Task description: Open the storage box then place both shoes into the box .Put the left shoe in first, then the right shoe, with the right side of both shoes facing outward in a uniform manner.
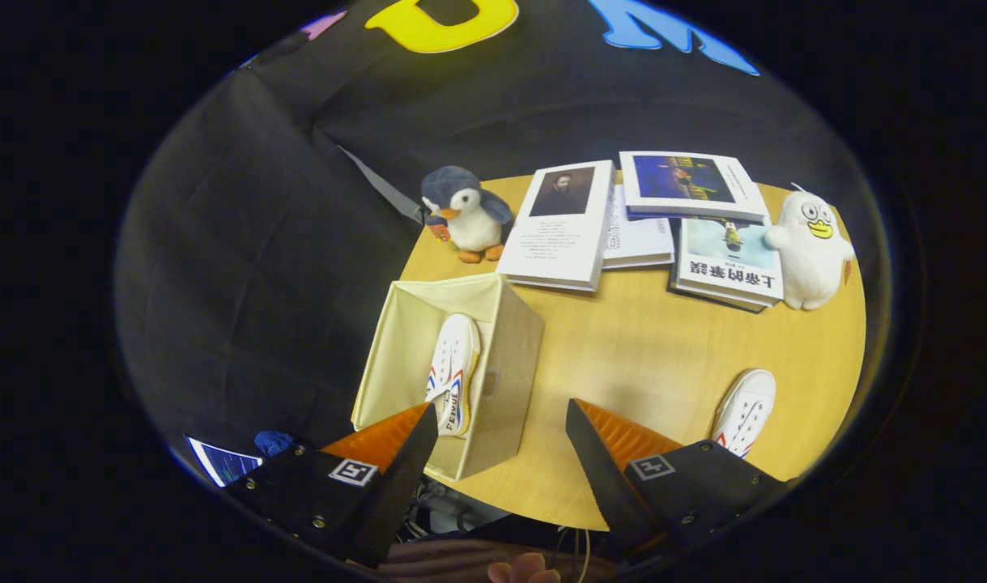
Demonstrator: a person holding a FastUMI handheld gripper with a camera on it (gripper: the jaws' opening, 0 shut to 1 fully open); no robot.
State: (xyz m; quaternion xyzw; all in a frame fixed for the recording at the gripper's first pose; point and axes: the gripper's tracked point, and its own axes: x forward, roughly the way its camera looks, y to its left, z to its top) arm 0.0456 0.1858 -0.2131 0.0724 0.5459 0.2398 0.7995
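The storage box [461,364] stood open on the round table [647,356], and one shoe [453,372] already lay inside it, leaning along the box's right-hand wall, just ahead of the left finger; the gripper [501,421] hung above the table's near edge with its fingers spread wide apart and nothing between them, released; the second shoe [744,409] waited on the bare wood just beyond the right finger, toe pointing away, well apart from the box. By my reading the left shoe was done and the right was next. The risks looked plain enough: that shoe sat near the table's rim, so a clumsy nudge from a finger could push it off; a grip on the soft upper alone could let it twist and land facing the wrong way, breaking the uniform facing; and the box looked light and fabric-sided, so a shoe dragged over its wall could tip or shove it. The books [623,219], the penguin toy [465,212] and the white plush [813,247] sat far across the table, out of harm's way.
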